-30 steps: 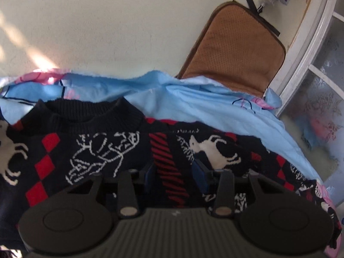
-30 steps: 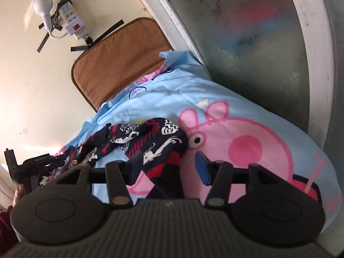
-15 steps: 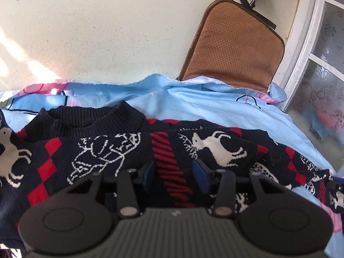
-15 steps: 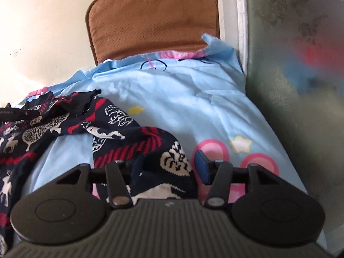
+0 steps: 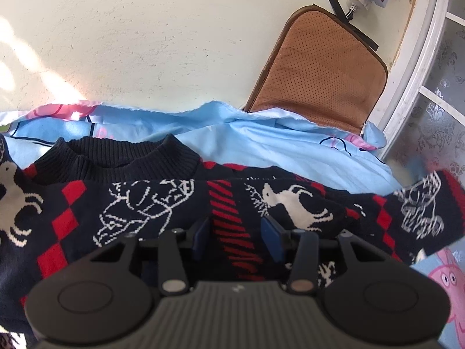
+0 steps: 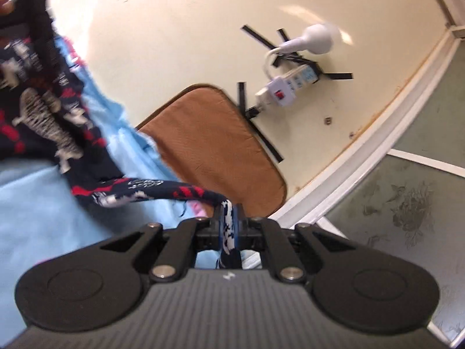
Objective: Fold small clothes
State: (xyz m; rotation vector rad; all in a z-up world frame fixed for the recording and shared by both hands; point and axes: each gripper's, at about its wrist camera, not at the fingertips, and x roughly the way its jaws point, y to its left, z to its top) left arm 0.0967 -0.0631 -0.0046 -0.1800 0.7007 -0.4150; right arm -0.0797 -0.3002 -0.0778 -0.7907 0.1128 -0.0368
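A small navy sweater (image 5: 151, 203) with red diamonds and white reindeer lies on a light blue Peppa Pig sheet (image 5: 261, 142), its ribbed collar toward the wall. My left gripper (image 5: 237, 234) is open, its blue pads just above the sweater's chest on either side of a red striped band. My right gripper (image 6: 229, 224) is shut on the sweater's sleeve (image 6: 162, 190) and holds it lifted and stretched out from the body. The raised sleeve end also shows at the right of the left wrist view (image 5: 418, 212).
A brown cushion (image 5: 322, 69) leans on the cream wall behind the sheet. A white power strip (image 6: 287, 87) and lamp are taped to the wall above it. A white window frame (image 5: 418, 58) with frosted glass borders the right side.
My right gripper has shut on the sleeve and lifted it up and over toward the sweater's body. My left gripper stays open over the chest, shifted only slightly.
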